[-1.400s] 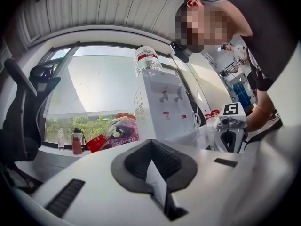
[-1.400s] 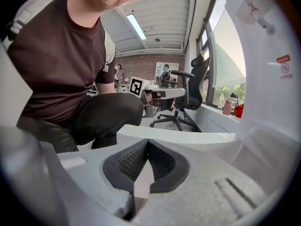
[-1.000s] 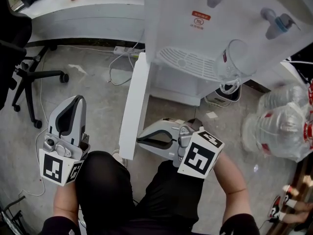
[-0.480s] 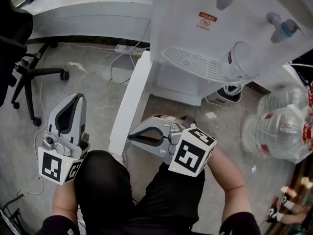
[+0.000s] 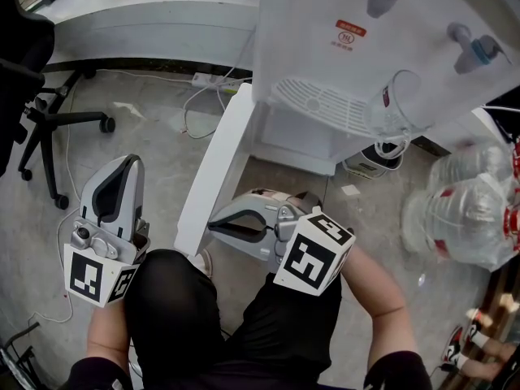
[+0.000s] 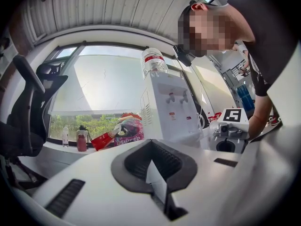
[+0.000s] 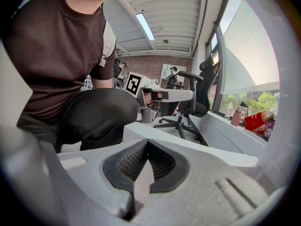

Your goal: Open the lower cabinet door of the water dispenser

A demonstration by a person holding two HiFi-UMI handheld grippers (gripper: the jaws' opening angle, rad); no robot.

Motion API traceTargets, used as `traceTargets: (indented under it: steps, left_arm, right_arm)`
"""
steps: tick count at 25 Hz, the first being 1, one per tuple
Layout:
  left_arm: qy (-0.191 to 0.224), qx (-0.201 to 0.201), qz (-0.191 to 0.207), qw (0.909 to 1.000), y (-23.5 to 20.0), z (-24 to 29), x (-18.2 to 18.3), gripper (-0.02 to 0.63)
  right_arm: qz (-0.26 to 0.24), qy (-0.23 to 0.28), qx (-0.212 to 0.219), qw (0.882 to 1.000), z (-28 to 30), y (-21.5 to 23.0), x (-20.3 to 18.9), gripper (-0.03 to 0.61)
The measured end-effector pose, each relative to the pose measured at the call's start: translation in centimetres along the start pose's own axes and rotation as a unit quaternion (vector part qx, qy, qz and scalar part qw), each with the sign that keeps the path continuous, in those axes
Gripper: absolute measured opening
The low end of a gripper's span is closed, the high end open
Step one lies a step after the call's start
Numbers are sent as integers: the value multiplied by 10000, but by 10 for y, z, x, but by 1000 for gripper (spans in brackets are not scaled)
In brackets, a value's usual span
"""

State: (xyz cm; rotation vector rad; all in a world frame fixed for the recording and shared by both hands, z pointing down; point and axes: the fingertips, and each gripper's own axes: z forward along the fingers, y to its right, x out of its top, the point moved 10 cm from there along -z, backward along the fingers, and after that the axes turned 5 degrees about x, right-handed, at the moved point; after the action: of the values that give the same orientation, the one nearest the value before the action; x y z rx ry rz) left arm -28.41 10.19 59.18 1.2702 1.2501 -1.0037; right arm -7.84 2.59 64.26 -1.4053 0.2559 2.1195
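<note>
Crouching at the water dispenser (image 5: 341, 55), you hold your right gripper (image 5: 213, 224), jaws together and empty, just beside the swung-open lower cabinet door (image 5: 215, 165); your left gripper (image 5: 128, 162), likewise closed, sits well apart.

Water dispenser (image 5: 382, 47) ahead, upper right. Its lower cabinet door (image 5: 215, 173) stands open toward me, left of cabinet. My right claw (image 5: 213, 226) just beside door's free end — touch unclear. My left claw (image 5: 126, 166) left of door, well apart. Office chair (image 5: 57, 124) far left — water bottles (image 5: 463, 210) on floor, right of dispenser.
</note>
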Motion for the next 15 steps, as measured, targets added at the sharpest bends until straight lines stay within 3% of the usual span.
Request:
traceTargets:
  steps: [5,9,15]
  left_arm:
    - [-28,-61,-59,10000,-1,1,-2,8]
    - [-100,-73,-87,9999,-6,1,-6,8]
    - [-186,-144,-185,9996,-11,4,-14,8]
  right_arm:
    - [133,-1,-258,9996,-9,-3,-7,3]
    - [436,242,-829,9953,-30,-5,-16,3]
    - [976,-194,-1415,9849,-57,-8,-36,3]
